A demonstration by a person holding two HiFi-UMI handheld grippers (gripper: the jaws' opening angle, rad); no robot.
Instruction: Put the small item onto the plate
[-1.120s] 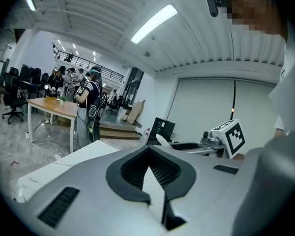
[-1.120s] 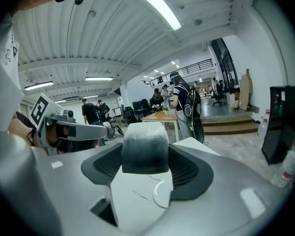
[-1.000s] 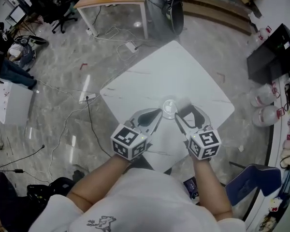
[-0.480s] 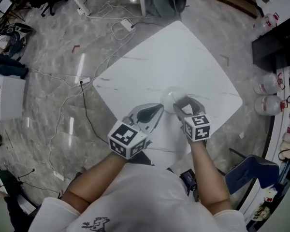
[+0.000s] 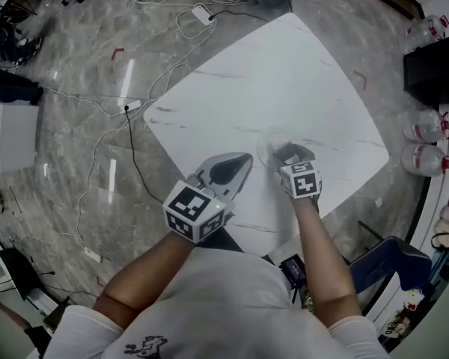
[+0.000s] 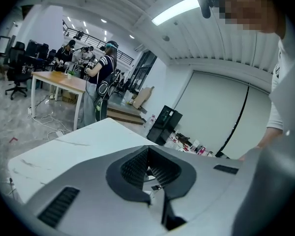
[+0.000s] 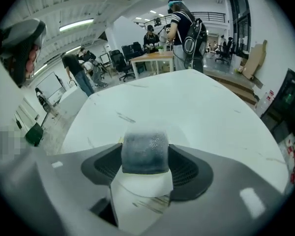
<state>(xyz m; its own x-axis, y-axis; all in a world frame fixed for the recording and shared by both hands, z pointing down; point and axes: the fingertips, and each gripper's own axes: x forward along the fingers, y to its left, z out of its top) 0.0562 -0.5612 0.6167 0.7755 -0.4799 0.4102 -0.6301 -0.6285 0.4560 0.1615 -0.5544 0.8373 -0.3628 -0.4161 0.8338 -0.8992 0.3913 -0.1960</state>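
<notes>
Small item [image 7: 144, 154], a blunt grey-blue block with a speckled, matte face, sits clamped between the two dark pads of the right gripper [image 5: 287, 155], which bear on its left and right sides. It looks light and somewhat soft, perhaps spongy, so a moderate squeeze on those flat sides should hold it without slipping. A harder pinch might dent it, but it does not look breakable. Something white shows directly under it in the right gripper view, and I cannot tell what that is. In the head view the right gripper hangs over the near part of the plate [image 5: 266, 142], a pale round dish that barely stands out from the white desk [image 5: 284, 73]. Whether the item already touches the plate cannot be told. Just beside it, the left gripper [image 6: 148, 154] rests low over the desk with its jaws brought together at the tips and nothing between them. No brand, label or readable writing shows on the item or the plate, and the only print is the black-and-white square markers on each gripper's cube. Farther off, cables [image 5: 135, 155] trail across the marbled floor, and beyond the desk several people stand around a wooden table [image 7: 152, 58].
</notes>
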